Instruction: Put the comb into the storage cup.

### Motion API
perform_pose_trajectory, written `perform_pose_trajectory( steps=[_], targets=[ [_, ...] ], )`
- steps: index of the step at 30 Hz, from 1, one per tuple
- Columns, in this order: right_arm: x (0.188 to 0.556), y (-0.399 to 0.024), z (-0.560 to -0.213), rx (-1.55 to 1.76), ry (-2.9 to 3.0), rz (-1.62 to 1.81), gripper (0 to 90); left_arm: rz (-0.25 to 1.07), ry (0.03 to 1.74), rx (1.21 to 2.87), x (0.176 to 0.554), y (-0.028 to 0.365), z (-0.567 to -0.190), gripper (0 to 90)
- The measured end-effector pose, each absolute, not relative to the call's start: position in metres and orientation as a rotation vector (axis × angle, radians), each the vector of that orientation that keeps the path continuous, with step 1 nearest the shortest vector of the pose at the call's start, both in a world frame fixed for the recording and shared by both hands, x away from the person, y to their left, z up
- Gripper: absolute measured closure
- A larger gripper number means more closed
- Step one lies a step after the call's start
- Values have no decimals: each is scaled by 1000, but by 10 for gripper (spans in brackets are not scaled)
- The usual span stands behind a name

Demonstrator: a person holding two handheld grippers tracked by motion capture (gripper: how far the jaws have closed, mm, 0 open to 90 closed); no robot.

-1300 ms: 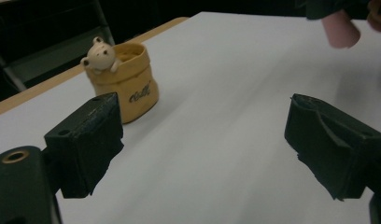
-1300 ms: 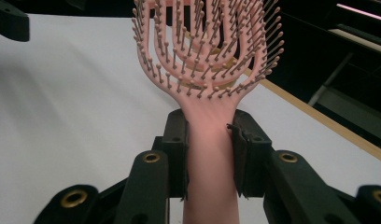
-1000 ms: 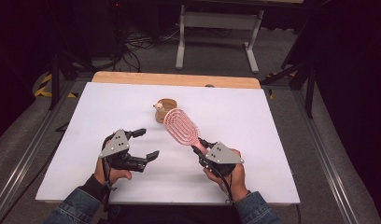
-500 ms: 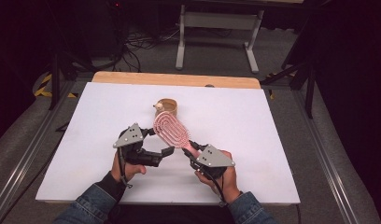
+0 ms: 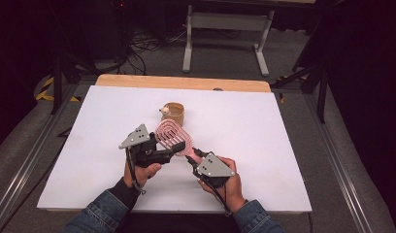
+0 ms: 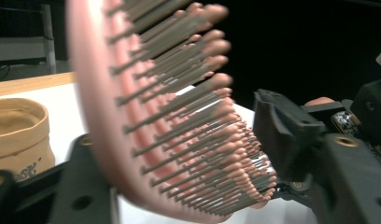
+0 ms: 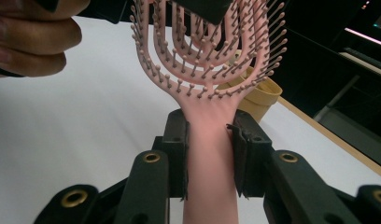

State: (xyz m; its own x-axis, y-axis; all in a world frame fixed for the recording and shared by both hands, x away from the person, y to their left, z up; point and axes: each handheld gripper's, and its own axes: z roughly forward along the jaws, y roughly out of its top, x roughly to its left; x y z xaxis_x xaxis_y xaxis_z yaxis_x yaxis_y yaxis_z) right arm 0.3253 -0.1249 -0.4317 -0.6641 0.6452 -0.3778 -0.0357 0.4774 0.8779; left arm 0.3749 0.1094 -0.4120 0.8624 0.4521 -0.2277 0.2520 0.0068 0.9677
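Pink plastic, a vented hairbrush is held clear above the white tabletop, near the person's edge and between the two hands. The right gripper is clamped on its handle; in the right gripper view both pads press the handle's flat sides. From there the brush's long axis runs up and away, toward the far left in the high view, with the paddle head as the far end. The left gripper comes in from the left, and its jaws have just been closing around the head. In the left gripper view the head stands between the two black jaws, its back against the left one and the bristle tips toward the right one. Whether that right pad already presses the bristles I cannot tell; a narrow gap seems to remain.

So the head lies right inside the left gripper's span, crosswise to its jaws, and the left hand is the nearer one to it. Any handover likely turns on that grip seating first.

Just beyond the brush, a small tan paper cup-like holder stands on the tabletop. Past the table's wooden far edge lie grey floor, cables and a metal stand, in a dark room.
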Motion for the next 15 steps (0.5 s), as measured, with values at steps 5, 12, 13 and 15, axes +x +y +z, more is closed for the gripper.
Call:
perform_pose_trajectory(
  steps=[5, 12, 13, 15],
  targets=[
    [326, -124, -433, 519, 2010, 1185, 698, 115, 497, 1571, 375, 111, -410, 565],
    [325, -122, -435, 520, 2010, 1194, 690, 142, 453, 1579, 369, 111, -404, 624],
    [325, -122, -435, 521, 2012, 1202, 678, 157, 452, 1581, 368, 112, -403, 624],
    [325, -125, -434, 525, 2020, 1217, 653, 168, 448, 1581, 367, 115, -401, 626]
  ],
)
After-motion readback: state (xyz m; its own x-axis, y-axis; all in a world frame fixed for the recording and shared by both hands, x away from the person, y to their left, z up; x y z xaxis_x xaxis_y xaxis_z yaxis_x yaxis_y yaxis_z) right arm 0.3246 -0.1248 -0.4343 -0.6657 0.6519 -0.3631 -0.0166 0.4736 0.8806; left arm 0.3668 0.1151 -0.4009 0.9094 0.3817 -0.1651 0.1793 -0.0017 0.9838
